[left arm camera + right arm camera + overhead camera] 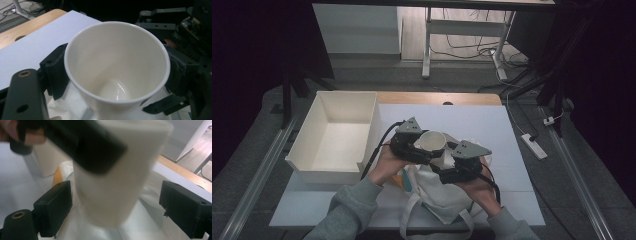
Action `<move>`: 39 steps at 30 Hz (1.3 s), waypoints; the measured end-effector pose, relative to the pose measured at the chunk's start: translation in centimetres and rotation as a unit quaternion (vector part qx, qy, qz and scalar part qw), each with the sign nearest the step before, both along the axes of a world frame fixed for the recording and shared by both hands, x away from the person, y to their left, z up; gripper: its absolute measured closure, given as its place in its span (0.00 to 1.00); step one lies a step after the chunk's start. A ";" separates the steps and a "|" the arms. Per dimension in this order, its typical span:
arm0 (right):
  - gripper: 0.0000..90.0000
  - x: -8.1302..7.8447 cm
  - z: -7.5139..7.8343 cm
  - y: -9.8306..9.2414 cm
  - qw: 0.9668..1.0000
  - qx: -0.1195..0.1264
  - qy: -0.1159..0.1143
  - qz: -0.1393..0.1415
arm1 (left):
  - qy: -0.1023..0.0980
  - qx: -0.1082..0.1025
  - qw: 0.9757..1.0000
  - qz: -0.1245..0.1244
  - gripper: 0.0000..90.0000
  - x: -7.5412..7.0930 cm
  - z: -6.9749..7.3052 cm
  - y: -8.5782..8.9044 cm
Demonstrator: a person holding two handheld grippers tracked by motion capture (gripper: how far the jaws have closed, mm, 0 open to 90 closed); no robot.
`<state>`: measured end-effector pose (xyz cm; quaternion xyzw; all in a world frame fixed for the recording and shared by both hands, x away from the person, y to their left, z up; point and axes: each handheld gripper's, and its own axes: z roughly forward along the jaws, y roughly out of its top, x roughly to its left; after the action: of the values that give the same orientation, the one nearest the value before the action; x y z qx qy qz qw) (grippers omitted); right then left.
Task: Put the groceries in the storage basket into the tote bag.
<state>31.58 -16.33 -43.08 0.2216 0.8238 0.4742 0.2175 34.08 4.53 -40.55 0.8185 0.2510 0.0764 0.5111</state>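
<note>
A white cup (432,141) is held upright above a white cloth tote bag (439,197) at the table's middle. My left gripper (424,150) is shut on the cup. In the left gripper view the cup (117,65) is empty, and the black jaws of the left gripper (117,75) press on both its sides. My right gripper (451,164) sits just right of the cup over the bag. In the right gripper view the right gripper (117,207) is open, its jaws wide apart on either side of the blurred cup (117,182) without touching it.
An empty white bin (304,145) stands at the table's left. A white sheet (482,125) covers the table, and a wooden edge (437,98) shows at the back. A teal and orange item (404,180) pokes out beside the bag. A power strip (534,146) lies on the floor at right.
</note>
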 end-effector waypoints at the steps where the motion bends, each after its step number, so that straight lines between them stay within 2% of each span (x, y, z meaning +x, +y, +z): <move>1: 0.12 0.1 0.0 0.2 1.000 0.001 0.000 0.000 | 0.000 0.002 1.000 -0.002 0.22 0.0 -0.1 -0.1; 7: 0.22 0.5 -0.2 1.1 1.000 0.008 -0.003 0.004 | -0.002 0.011 1.000 -0.003 0.22 -0.3 -0.3 -0.6; 12: 0.23 0.5 -0.3 1.1 1.000 -0.003 -0.003 -0.004 | 0.001 0.014 1.000 -0.007 0.21 -0.1 -0.5 -0.7; 19: 0.24 0.5 -0.5 1.0 1.000 -0.011 -0.009 -0.012 | -0.011 0.007 1.000 -0.004 0.20 -0.5 0.2 0.0; 23: 0.24 1.0 -1.0 0.6 1.000 -0.010 0.003 -0.021 | -0.022 0.004 1.000 -0.002 0.19 -0.7 1.1 1.3; 27: 0.24 1.3 -1.7 0.5 0.999 -0.014 0.020 -0.025 | -0.027 -0.004 1.000 0.010 0.19 -0.6 1.7 2.7; 32: 0.24 1.3 -2.6 0.9 0.999 -0.025 0.029 -0.020 | -0.029 0.002 0.999 0.040 0.19 -0.2 1.9 4.3; 39: 0.24 1.0 -4.1 1.8 0.998 -0.040 0.054 -0.009 | -0.025 0.000 0.998 0.054 0.20 0.3 1.9 5.3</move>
<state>32.62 -14.49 -47.23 0.2457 0.8504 0.4266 0.1856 34.35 9.81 -38.70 0.8016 0.2821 0.1242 0.5124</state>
